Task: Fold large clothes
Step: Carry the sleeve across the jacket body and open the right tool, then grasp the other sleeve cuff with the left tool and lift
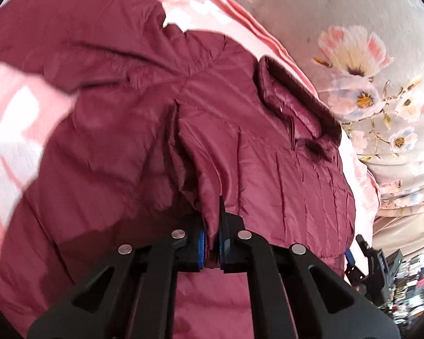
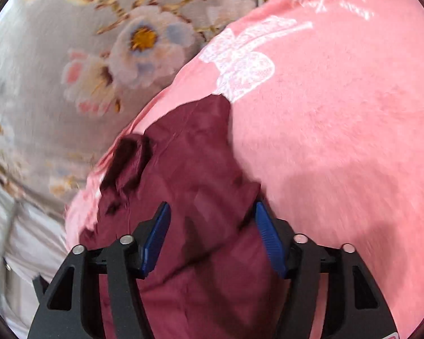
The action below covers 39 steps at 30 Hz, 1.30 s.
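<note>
The maroon jacket (image 1: 121, 130) lies spread on a pink blanket (image 1: 17, 118), which covers a grey floral bedspread (image 1: 339, 22). The left gripper (image 1: 212, 244) is closed, its blue pads (image 1: 201, 247) pinching a raised fold of the jacket fabric near the front opening. The jacket collar (image 1: 291, 96) lies toward the bedspread side. The right gripper (image 2: 213, 240) has its jaws spread wide, positioned over the jacket fabric with nothing clamped. The right gripper is also visible at the lower right edge of the left wrist view.
</note>
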Each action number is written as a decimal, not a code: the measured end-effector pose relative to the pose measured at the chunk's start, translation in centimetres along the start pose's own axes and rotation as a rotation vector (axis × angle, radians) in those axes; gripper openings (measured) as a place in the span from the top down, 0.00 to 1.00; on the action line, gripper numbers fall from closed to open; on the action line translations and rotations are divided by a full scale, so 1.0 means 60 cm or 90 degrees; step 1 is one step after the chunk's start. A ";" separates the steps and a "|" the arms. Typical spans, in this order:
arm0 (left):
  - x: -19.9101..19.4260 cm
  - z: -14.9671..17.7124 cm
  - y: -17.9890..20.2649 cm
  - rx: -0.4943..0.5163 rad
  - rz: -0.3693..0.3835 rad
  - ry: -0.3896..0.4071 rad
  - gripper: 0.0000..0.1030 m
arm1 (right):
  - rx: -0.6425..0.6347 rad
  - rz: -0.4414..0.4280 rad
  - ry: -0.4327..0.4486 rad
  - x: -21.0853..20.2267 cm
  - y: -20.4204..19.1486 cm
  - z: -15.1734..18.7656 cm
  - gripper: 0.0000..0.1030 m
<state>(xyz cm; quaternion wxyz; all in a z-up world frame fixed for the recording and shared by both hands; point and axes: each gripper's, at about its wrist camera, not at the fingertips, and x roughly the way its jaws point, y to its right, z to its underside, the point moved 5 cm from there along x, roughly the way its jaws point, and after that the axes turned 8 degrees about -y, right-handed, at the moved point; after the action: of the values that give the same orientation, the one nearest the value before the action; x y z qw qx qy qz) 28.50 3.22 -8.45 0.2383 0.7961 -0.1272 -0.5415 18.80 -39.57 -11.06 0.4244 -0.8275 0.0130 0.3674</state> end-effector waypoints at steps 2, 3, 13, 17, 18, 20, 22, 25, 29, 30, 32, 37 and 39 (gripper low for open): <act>-0.015 -0.012 -0.004 0.008 -0.025 0.026 0.97 | 0.019 -0.011 0.006 0.010 0.001 -0.014 0.85; -0.020 -0.015 -0.006 0.010 -0.034 0.035 0.97 | 0.024 -0.027 0.017 0.004 -0.005 -0.021 0.96; 0.023 0.018 -0.031 0.060 -0.103 0.031 0.97 | -0.072 0.156 0.011 0.025 0.011 -0.004 1.00; 0.025 0.028 -0.023 0.103 -0.147 0.058 0.96 | -0.092 0.193 -0.001 0.023 0.006 -0.006 1.00; 0.025 0.030 -0.020 0.117 -0.160 0.066 0.95 | -0.098 0.209 0.004 0.015 0.002 -0.004 0.99; 0.016 0.032 -0.019 0.122 -0.172 0.071 0.89 | -0.103 0.220 0.027 -0.015 -0.005 0.005 0.90; -0.017 0.036 -0.027 0.114 -0.201 0.095 0.65 | -0.121 0.236 0.056 -0.045 -0.013 0.011 0.87; -0.086 0.038 -0.030 0.109 -0.260 0.167 0.51 | -0.168 0.220 0.079 -0.077 -0.053 0.024 0.87; -0.106 0.030 0.033 0.134 -0.175 0.164 0.51 | -0.263 0.184 0.051 -0.046 -0.147 0.057 0.87; -0.094 0.031 0.059 0.151 -0.150 0.149 0.51 | -0.286 0.175 0.036 -0.027 -0.169 0.070 0.87; -0.062 0.036 0.097 0.179 -0.129 0.128 0.51 | -0.324 0.179 0.014 0.009 -0.199 0.092 0.87; 0.033 0.054 0.117 0.206 -0.154 0.068 0.52 | -0.367 0.213 -0.035 0.079 -0.207 0.135 0.87; 0.055 0.058 0.104 0.193 -0.163 0.051 0.52 | -0.362 0.225 -0.053 0.093 -0.192 0.143 0.88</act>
<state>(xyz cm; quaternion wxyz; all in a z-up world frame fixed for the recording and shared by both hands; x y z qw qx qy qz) 26.89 -4.47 -8.94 0.0503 0.8534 -0.0956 -0.5100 21.56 -24.50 -9.71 0.1063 -0.8819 0.0358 0.4579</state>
